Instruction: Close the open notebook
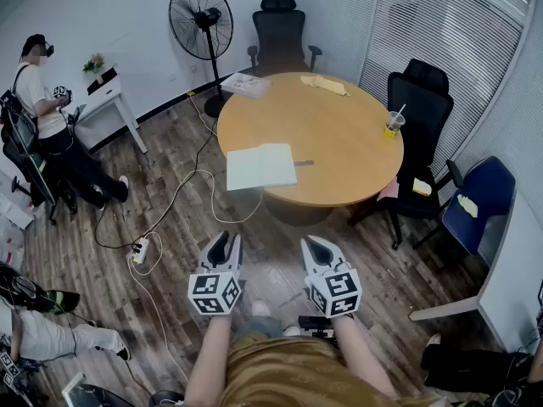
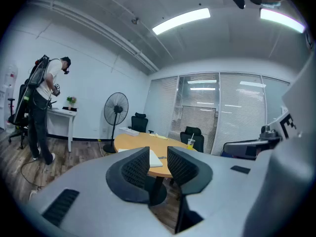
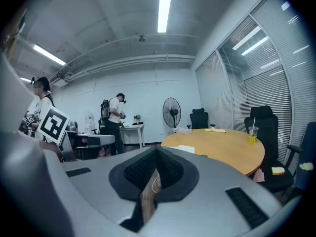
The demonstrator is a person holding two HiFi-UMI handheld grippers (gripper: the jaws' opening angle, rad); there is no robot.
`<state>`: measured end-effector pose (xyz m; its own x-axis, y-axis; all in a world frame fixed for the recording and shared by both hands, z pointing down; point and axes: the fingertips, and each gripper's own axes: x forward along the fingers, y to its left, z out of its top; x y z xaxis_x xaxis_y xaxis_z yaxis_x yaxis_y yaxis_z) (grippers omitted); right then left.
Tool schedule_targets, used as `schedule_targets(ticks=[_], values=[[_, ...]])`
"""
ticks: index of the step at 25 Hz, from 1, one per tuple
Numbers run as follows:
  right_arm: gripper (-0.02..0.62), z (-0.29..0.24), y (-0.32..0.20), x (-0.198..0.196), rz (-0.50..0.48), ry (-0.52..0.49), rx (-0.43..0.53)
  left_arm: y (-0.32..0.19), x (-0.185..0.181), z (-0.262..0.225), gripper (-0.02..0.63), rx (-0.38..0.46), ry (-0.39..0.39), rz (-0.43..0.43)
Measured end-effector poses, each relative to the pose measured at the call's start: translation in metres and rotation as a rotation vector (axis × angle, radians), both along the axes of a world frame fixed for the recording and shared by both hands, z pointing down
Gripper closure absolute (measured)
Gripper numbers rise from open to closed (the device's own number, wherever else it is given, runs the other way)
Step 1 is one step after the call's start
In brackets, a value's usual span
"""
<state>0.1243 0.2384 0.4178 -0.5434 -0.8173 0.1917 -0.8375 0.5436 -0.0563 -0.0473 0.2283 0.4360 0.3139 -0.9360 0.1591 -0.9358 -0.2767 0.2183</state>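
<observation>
The open notebook [image 1: 261, 166] lies flat with white pages up, near the front left edge of the round wooden table [image 1: 339, 142]. A short dark pen [image 1: 304, 163] rests just right of it. Both grippers hover over the floor, well short of the table. My left gripper [image 1: 227, 241] is open and empty; in the left gripper view [image 2: 158, 154] the notebook [image 2: 154, 158] shows far off through the gap between its jaws. My right gripper [image 1: 316, 244] is shut with nothing in it, and the right gripper view [image 3: 156, 154] shows the notebook [image 3: 184, 149] ahead to the right.
On the table stand a cup of yellow drink [image 1: 394, 124], a yellow cloth [image 1: 324, 83] and a stack of papers [image 1: 246, 84]. Black office chairs [image 1: 419, 100], a blue chair [image 1: 475, 197] and a standing fan [image 1: 202, 19] ring it. A cable with power strip [image 1: 141, 249] lies on the floor; a person [image 1: 51, 117] stands far left.
</observation>
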Motion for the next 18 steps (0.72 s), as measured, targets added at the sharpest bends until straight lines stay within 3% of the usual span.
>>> schedule_targets(ticks=[18], values=[[0.583,0.002,-0.014,0.004,-0.004,-0.006,-0.008,-0.009,-0.012,0.007,0.482,-0.032,0.006,-0.045]])
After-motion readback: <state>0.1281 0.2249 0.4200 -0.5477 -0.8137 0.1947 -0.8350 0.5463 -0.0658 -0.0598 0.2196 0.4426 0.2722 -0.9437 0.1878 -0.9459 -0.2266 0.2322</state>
